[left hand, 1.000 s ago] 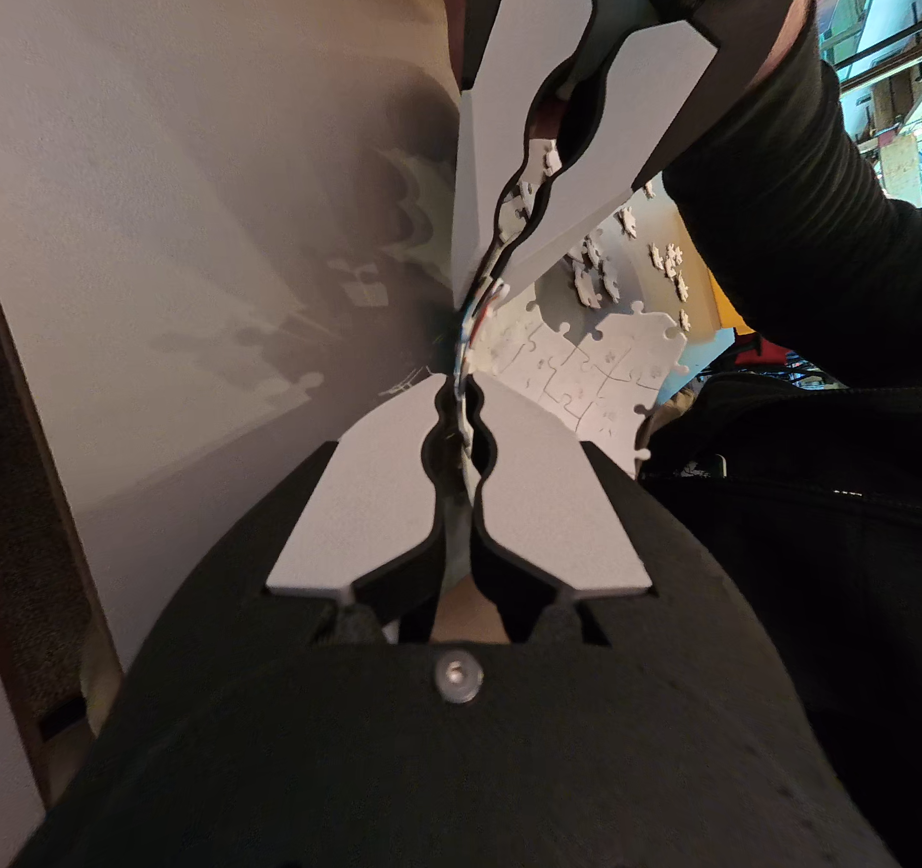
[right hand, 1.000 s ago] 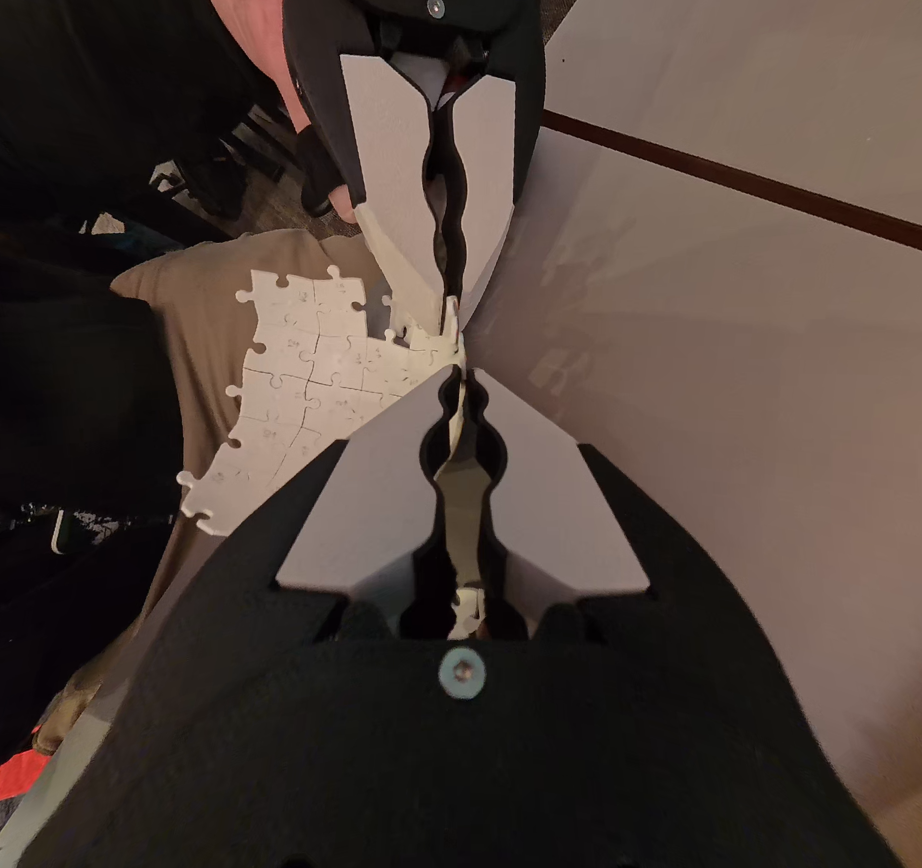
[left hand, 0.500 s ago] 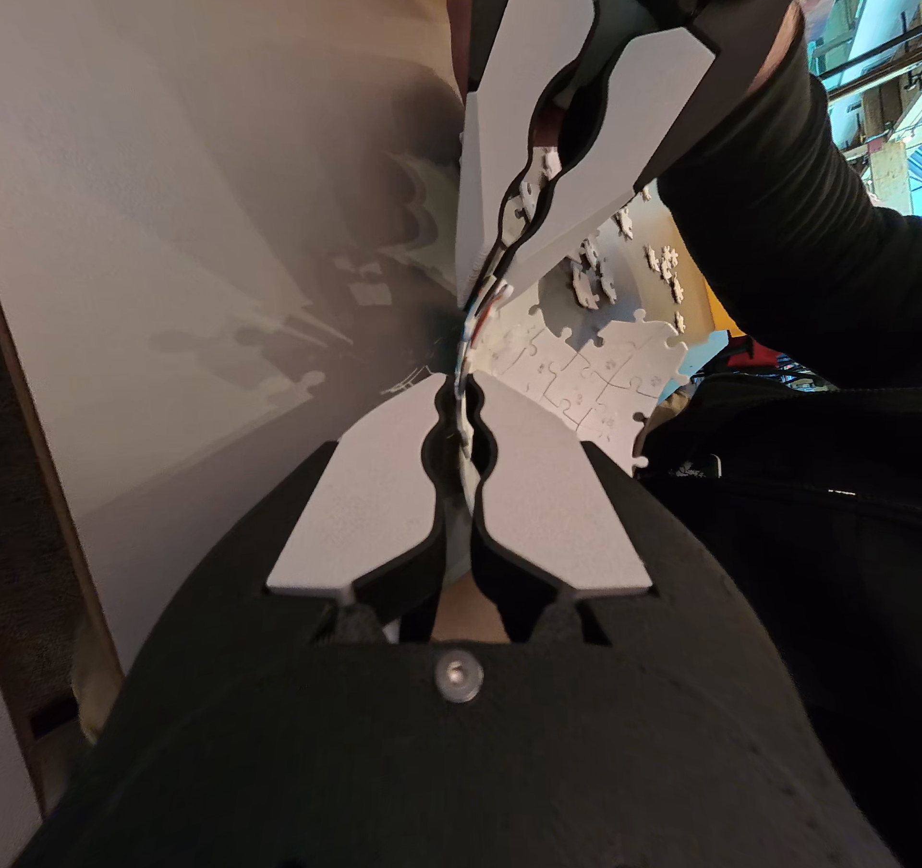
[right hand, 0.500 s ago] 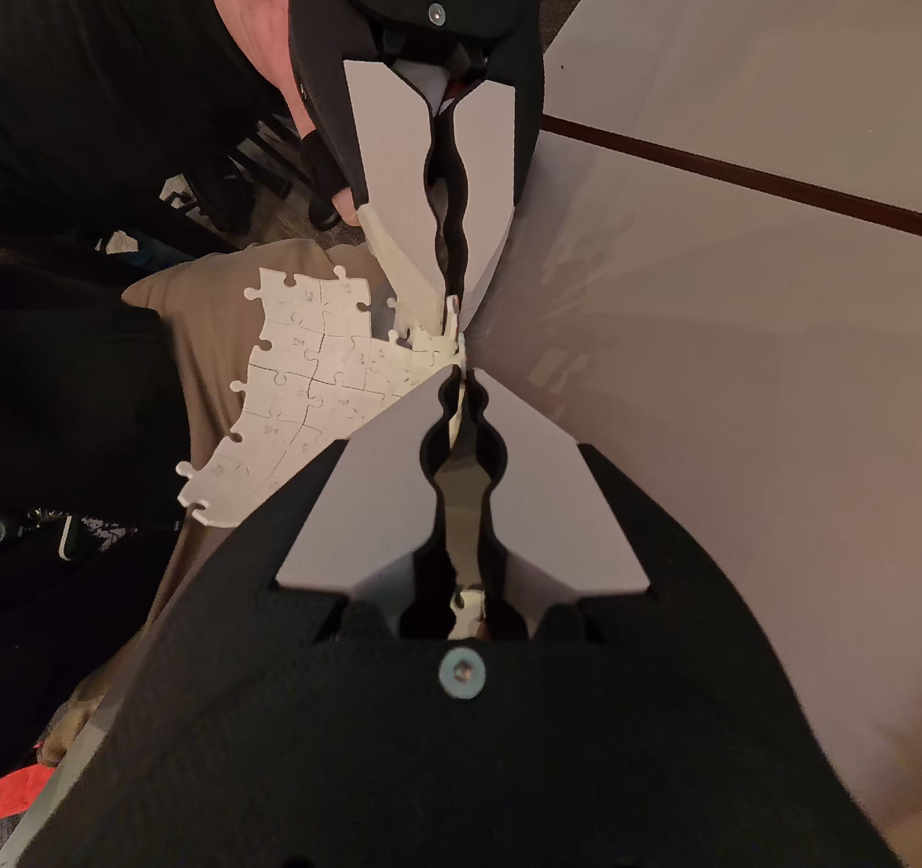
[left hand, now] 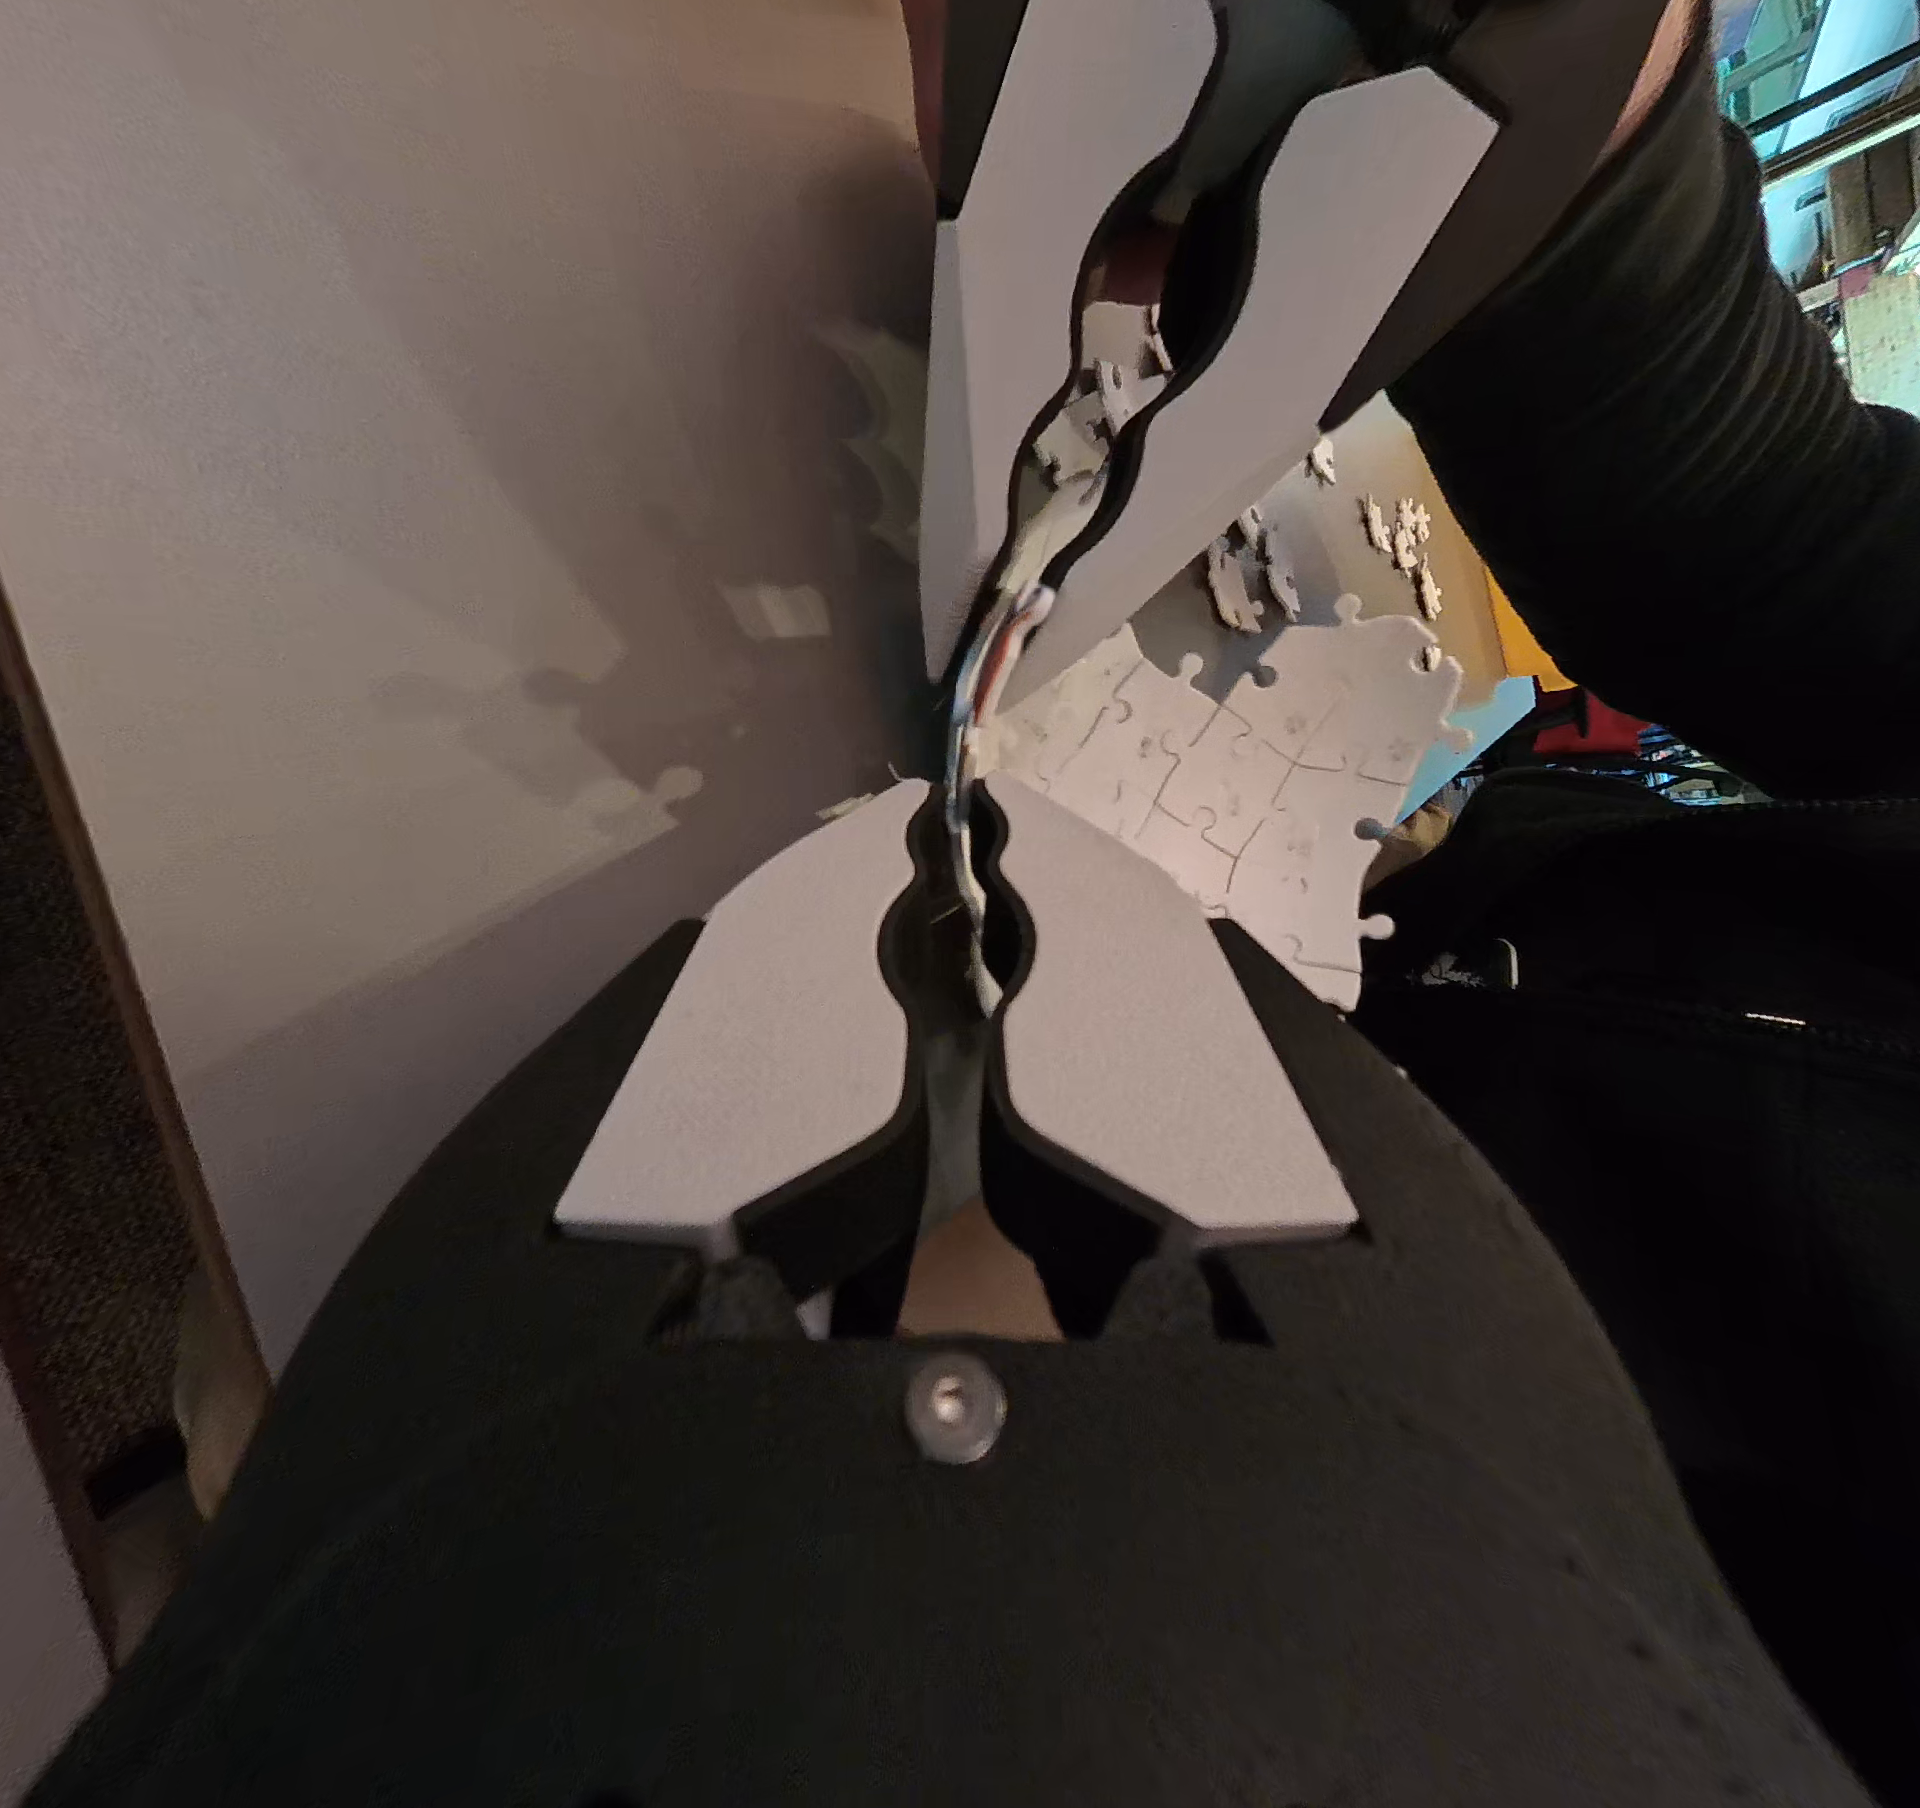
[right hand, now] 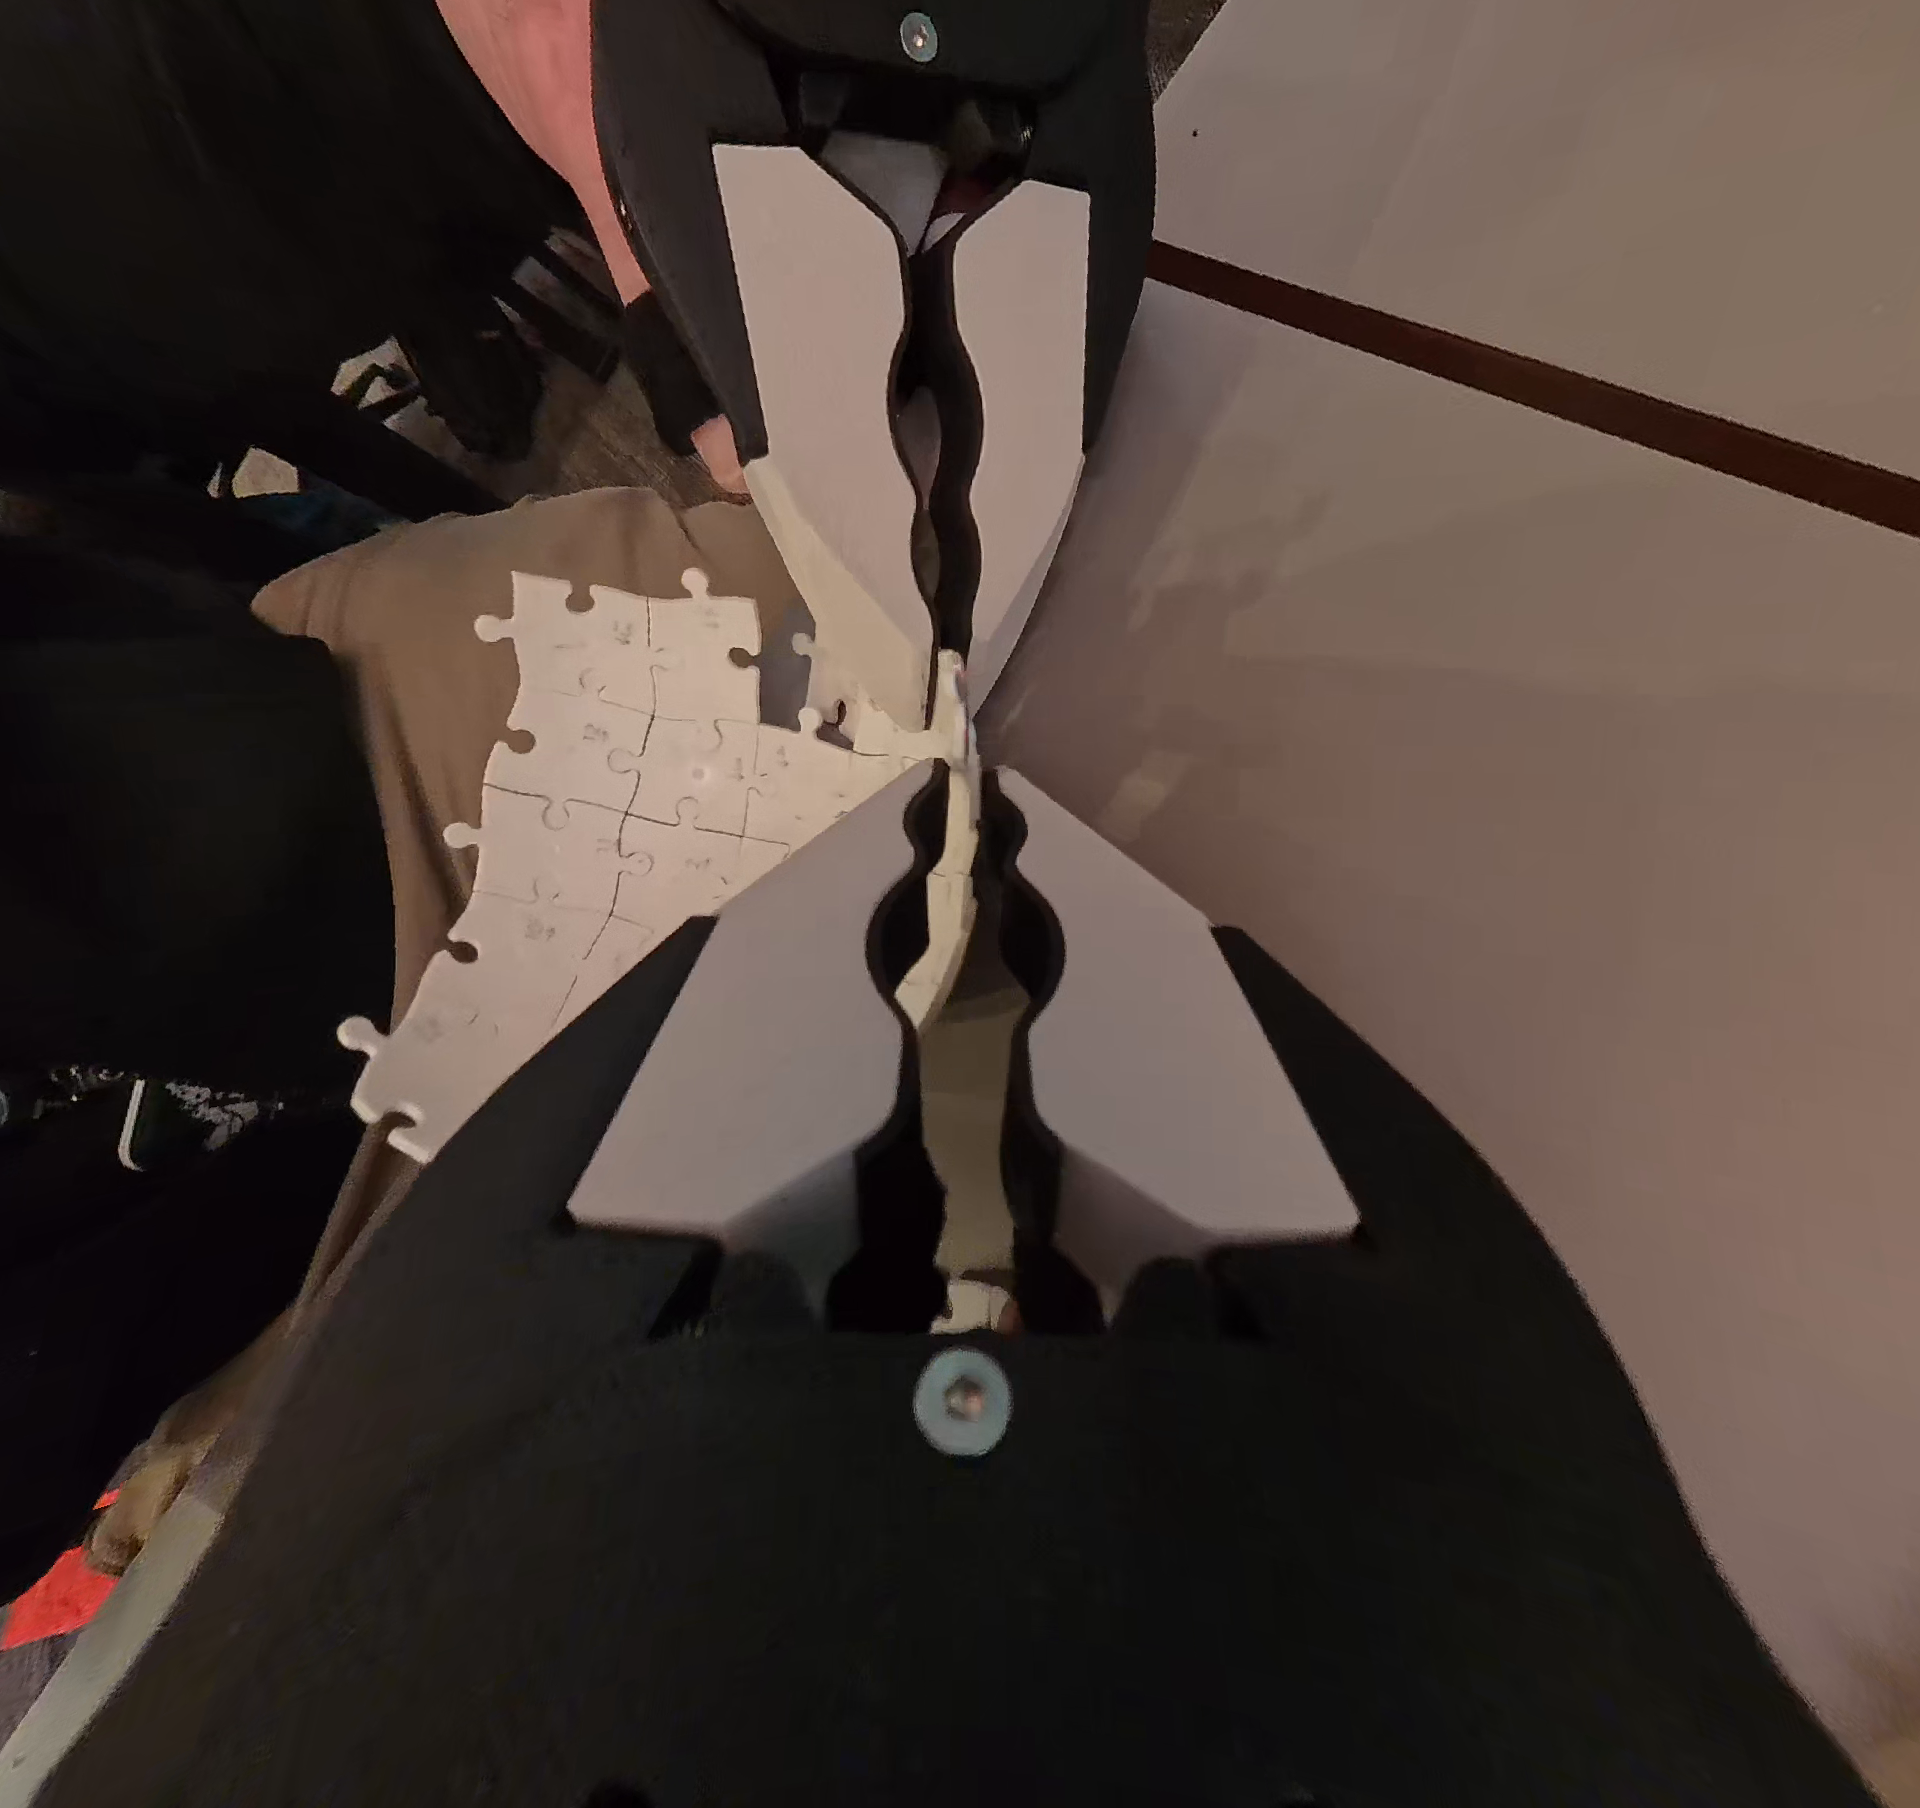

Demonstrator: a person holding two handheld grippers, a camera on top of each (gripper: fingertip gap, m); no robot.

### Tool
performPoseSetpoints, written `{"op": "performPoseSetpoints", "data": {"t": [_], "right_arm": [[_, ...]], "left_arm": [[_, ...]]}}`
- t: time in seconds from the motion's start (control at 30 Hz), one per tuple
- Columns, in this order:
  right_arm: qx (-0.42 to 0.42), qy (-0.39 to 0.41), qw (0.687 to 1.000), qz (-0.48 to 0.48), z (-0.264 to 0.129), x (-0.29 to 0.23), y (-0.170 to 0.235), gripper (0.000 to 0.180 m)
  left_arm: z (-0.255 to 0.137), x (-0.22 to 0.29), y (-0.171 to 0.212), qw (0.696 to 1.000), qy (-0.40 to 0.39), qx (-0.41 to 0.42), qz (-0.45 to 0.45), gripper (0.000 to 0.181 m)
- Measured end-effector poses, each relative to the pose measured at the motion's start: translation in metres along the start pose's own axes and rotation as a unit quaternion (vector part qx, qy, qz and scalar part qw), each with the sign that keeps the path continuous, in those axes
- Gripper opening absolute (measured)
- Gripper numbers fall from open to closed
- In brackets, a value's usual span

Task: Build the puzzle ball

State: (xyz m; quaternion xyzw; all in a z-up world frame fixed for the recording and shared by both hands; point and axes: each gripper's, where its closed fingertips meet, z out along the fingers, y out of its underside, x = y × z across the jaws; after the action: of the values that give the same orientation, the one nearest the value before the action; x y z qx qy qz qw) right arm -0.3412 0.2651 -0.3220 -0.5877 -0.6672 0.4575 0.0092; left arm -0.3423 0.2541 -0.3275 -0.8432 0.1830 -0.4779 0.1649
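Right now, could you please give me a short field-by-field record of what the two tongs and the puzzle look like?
left tongs: shut on the assembled panel's edge
right tongs: shut on the same edge, tip to tip with the left
assembled panel: curved sheet of joined white pieces, held off the table
loose pieces: scattered on the table

The curved puzzle sheet (right hand: 623, 813) has swung slightly lower and farther left in the right wrist view.
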Motion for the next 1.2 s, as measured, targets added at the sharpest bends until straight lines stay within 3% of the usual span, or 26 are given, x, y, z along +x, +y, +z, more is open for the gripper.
{"op": "performPoseSetpoints", "data": {"t": [1.2], "right_arm": [[0.029, 0.026, 0.999, 0.014, -0.012, 0.000, 0.004, 0.000]], "left_arm": [[0.002, 0.001, -0.002, 1.000, -0.006, -0.006, 0.010, 0.006]]}}
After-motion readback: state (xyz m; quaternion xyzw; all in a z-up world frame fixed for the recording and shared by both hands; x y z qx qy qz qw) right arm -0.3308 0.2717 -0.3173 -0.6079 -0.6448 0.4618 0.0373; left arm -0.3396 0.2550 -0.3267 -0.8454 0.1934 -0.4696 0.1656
